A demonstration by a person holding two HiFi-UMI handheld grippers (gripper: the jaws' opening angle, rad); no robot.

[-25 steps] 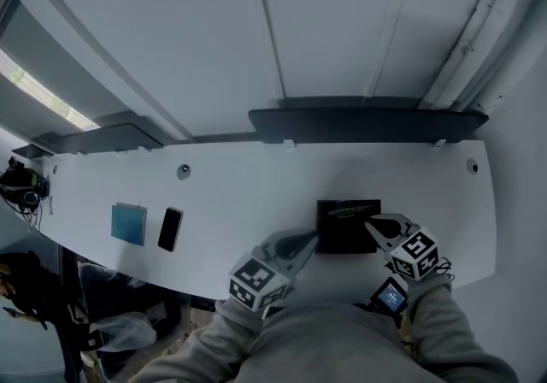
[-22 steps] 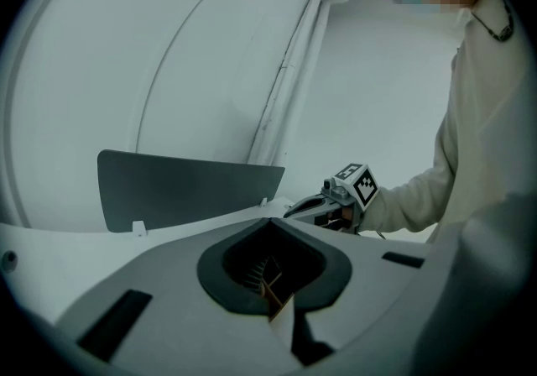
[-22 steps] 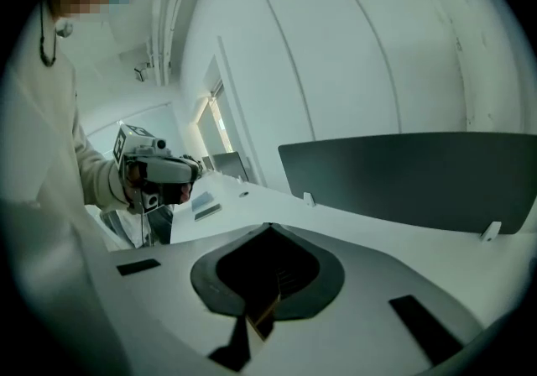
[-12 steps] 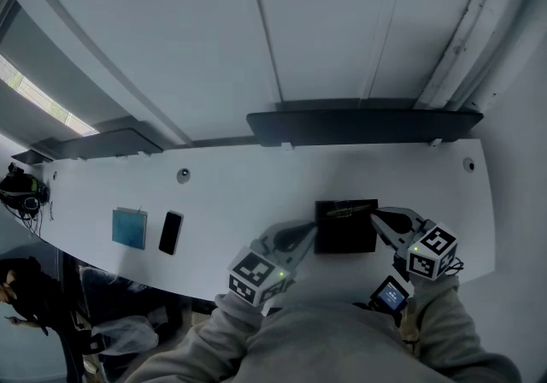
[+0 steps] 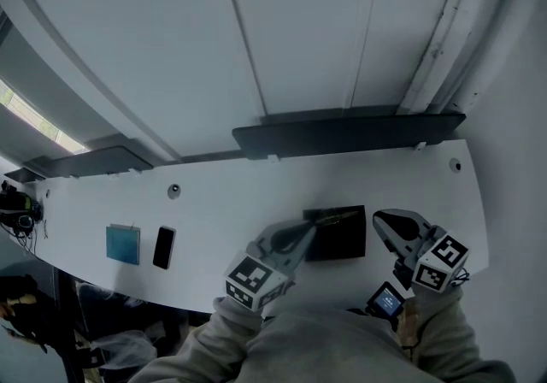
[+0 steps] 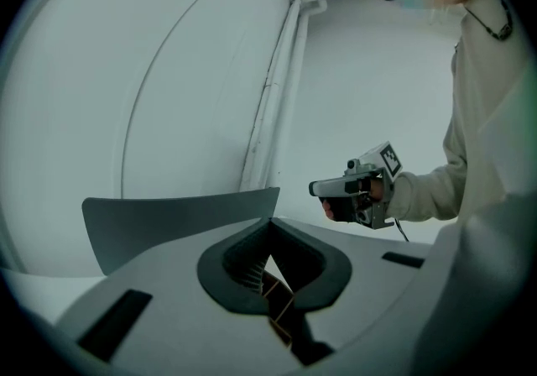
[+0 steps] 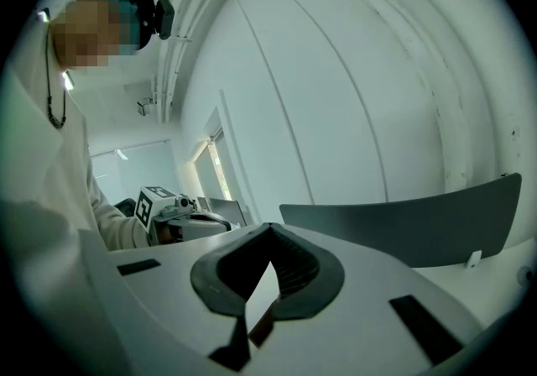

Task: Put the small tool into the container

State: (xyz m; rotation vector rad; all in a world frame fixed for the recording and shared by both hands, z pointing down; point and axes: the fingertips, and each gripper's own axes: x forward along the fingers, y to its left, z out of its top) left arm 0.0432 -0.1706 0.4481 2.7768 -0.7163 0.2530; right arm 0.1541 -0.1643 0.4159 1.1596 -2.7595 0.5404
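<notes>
A black square container point(image 5: 336, 236) sits on the white table point(image 5: 239, 202) in the head view. A thin small tool point(image 5: 335, 217) lies in it along its far edge. My left gripper point(image 5: 308, 226) is shut, its tip at the container's left rim, with nothing held. My right gripper point(image 5: 379, 219) is shut too and stands just right of the container, apart from it. Both gripper views look up at the wall. The left gripper point(image 6: 270, 220) view shows the right gripper in a hand, and the right gripper point(image 7: 269, 226) view shows the left one.
A black phone point(image 5: 162, 247) and a blue pad point(image 5: 123, 244) lie at the table's left. A dark ledge point(image 5: 346, 132) runs along the table's far edge under the wall. A small screen device point(image 5: 386, 300) hangs by my right sleeve. The table's near edge is close to both grippers.
My right gripper has drawn away from the container to the right. The left gripper has stayed at the container's left rim. The head view has shifted slightly.
</notes>
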